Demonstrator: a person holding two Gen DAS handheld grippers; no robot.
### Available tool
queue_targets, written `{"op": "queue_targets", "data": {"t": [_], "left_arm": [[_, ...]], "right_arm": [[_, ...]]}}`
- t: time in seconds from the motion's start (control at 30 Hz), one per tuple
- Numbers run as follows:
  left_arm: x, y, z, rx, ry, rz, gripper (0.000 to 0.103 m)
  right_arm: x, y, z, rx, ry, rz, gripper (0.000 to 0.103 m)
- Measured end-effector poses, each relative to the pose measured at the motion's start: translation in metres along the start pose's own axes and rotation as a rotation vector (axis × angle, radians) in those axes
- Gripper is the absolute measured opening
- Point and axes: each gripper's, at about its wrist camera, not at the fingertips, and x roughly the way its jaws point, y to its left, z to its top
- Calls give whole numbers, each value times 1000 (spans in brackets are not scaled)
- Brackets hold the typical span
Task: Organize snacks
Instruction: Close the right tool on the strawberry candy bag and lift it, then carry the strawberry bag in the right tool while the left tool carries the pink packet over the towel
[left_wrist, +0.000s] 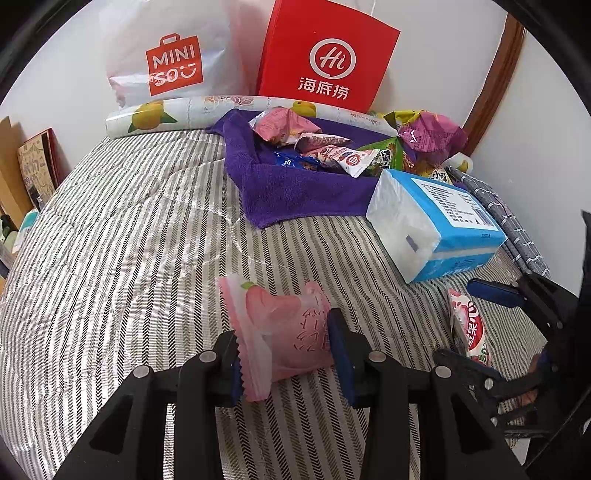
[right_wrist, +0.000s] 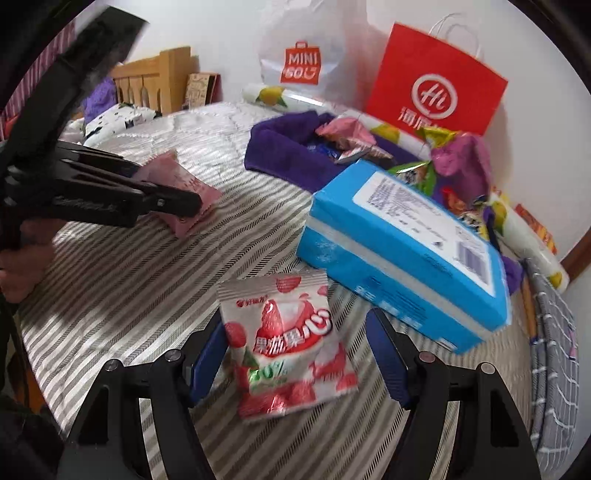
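Observation:
My left gripper (left_wrist: 286, 354) is shut on a pink peach snack packet (left_wrist: 277, 325), holding it just above the striped bedcover. In the right wrist view the same left gripper (right_wrist: 168, 192) pinches that pink packet (right_wrist: 195, 186) at the left. My right gripper (right_wrist: 297, 360) stands open around a red-and-white strawberry snack packet (right_wrist: 288, 343) that lies flat on the bedcover. Its left pad is close to the packet's edge and its right pad stands clear. In the left wrist view the right gripper (left_wrist: 476, 328) straddles the strawberry packet (left_wrist: 469, 328). A purple towel (left_wrist: 295, 192) at the back holds several snacks (left_wrist: 325, 147).
A blue tissue pack (right_wrist: 399, 251) lies just beyond the strawberry packet. Behind the towel are a lemon-print roll (left_wrist: 155, 118), a red paper bag (left_wrist: 325, 55) and a white shopping bag (left_wrist: 170, 62) against the wall. A grey patterned cloth (right_wrist: 554, 350) lines the right edge.

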Motion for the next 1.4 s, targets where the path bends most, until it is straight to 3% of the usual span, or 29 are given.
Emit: {"op": "queue_targets", "data": {"t": [0.03,0.1,0.13,0.27,0.67,0.83,1.2,1.4], "left_arm": [[0,0,0,-1,0,-1,37],[0,0,0,-1,0,-1,37],[0,0,0,-1,0,-1,37],[0,1,0,-1,-1,-5,36],[-5,2,0,-13,3,-15,34],[-12,3,10,-47,16,-57,34],[-41,-12,81,-39,-69,-52,34],[-25,-17,132,-51,-92,-37,34]], "right_arm": [[1,-3,2,17,3,21,73],[6,-11,2,74,21,87,59],[7,-16,1,117,26,131,58],[-1,-20,-7,160,-2,102,46],[-43,-54,-35,346,-77,34,45],[-70,-70,-27,377,-144,-3,45],[-82,-127,32,448,-226,-104,45],[-63,-164,70,483,-228,-144,45]]}}
